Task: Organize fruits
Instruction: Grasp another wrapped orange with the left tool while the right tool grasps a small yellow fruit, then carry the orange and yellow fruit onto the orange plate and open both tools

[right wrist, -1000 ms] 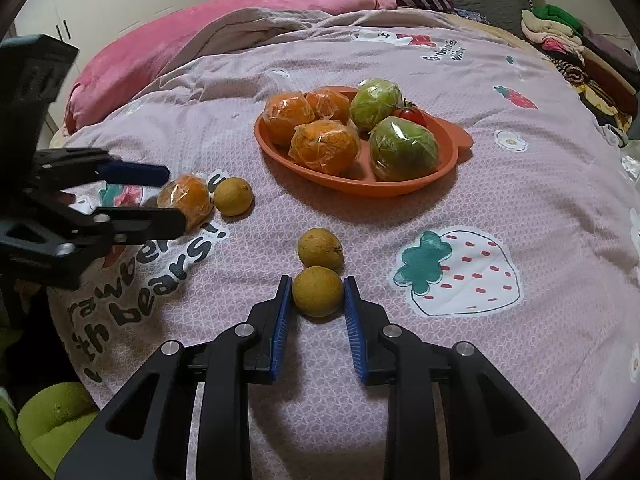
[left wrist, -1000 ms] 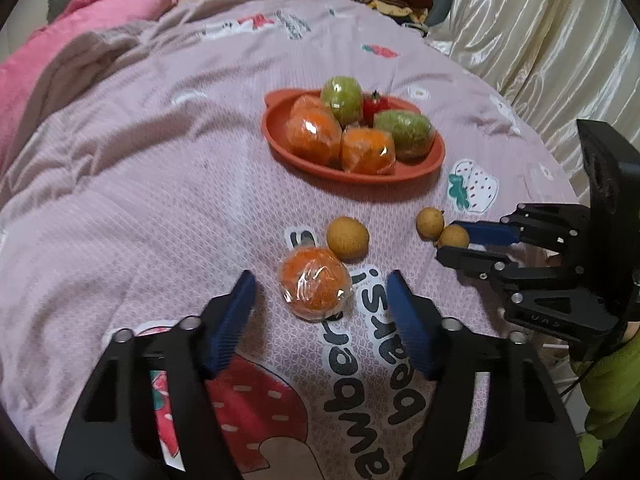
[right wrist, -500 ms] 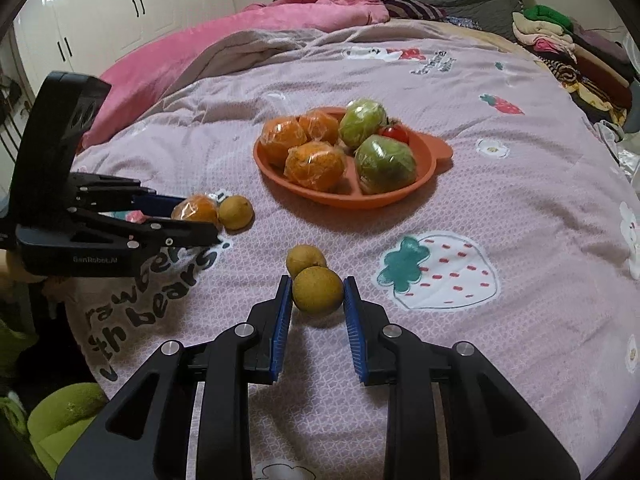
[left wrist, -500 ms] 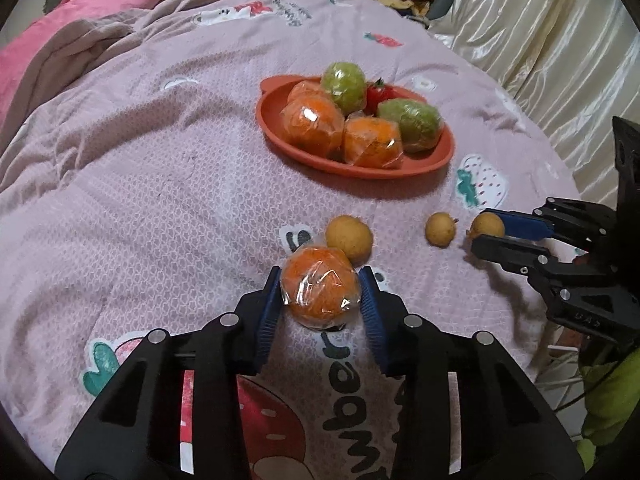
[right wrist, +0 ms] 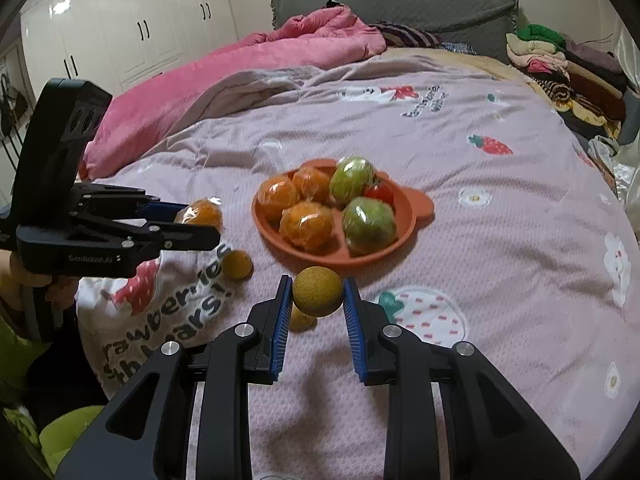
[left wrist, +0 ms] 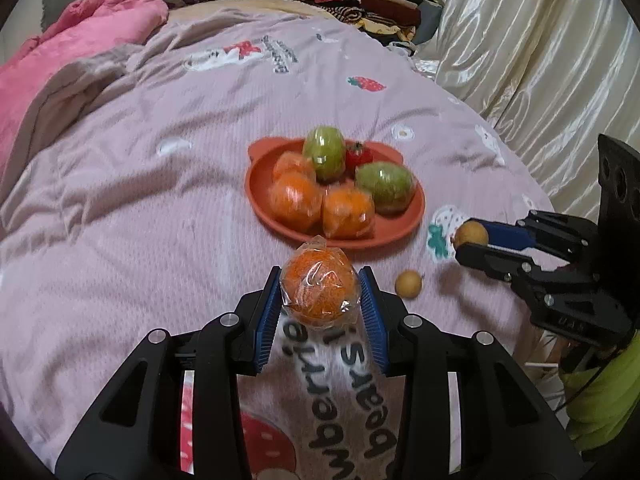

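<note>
Fruits in two groups on a pink printed bedspread. An orange plate lies at centre and carries three wrapped oranges, two wrapped green fruits and a small red tomato between the green ones. Left claw: its jaws have just closed and now pinch a plastic-wrapped orange, held clear of the bedspread at the plate's 6 o'clock edge in the left wrist view. Right claw: pressed on a small brown round fruit, likewise lifted, in front of the plate's near rim in the right wrist view. Two more small brown fruits lie loose on the bedspread: one at 8 o'clock from the plate, one partly hidden behind the right claw's left finger. A pink quilt lies bunched at 11 o'clock from the plate, and folded clothes are stacked at 2 o'clock.
</note>
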{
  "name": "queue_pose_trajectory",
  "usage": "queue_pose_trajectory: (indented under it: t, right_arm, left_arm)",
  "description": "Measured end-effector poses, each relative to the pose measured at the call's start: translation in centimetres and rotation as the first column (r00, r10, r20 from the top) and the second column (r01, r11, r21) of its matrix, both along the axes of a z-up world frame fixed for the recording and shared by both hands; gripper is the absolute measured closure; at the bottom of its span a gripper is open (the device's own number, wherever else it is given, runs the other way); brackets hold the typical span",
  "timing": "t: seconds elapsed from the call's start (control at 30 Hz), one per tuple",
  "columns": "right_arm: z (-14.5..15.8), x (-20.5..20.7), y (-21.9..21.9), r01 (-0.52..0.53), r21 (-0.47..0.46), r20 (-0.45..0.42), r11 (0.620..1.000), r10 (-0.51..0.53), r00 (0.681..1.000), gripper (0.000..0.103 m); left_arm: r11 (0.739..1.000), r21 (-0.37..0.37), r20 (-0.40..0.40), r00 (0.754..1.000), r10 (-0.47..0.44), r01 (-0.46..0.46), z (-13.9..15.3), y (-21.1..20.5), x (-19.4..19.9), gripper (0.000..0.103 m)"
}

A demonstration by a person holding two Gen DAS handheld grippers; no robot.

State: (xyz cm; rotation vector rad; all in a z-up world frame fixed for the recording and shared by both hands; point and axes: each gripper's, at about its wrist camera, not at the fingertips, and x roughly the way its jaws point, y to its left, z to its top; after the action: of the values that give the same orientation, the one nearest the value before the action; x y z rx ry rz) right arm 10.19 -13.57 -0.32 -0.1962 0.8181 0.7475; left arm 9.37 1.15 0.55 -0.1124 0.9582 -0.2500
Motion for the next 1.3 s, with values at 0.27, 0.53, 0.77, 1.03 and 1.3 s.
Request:
queue_pose_trajectory:
  t: [0.27,0.53,0.77,1.03,1.3]
  right_arm:
    - [0.5,1.5,0.2,0.006,0.017,0.019,1.0,-0.006,1.0,0.078]
    - [0.6,3.1,0.7,-0.001,0.022,0.029,1.0,0.001,1.0,0.078]
    - [0.6,3.4,0.9,-0.004,0.026,0.032,1.0,0.003,0.999,0.078]
    - [-0.3,3.7,1.0,0.003,0.022,0.014,1.0,-0.004,1.0,0.078]
    - [-1.0,3.7,1.4,0.001,0.017,0.004,1.0,-0.001,1.0,0.078]
  left_arm:
    - [1.0,0.017,0.008,1.0,-0.02,0.02,1.2,-0.8,3.6,0.073]
    - [0.998,0.043,-0.01,0.999,-0.05,0.051,1.2,-1.7,6.6,0.073]
    - [0.996,0.044,-0.041,0.996,-0.073,0.075,0.5,-2.5,8.9,0.073]
    - [0.996,0.015,-0.068,0.994,-0.089,0.091,-0.4,-2.7,9.8,0.073]
    - [0.996,0.003,-0.072,0.994,-0.084,0.085,-0.9,-2.6,9.9,0.072]
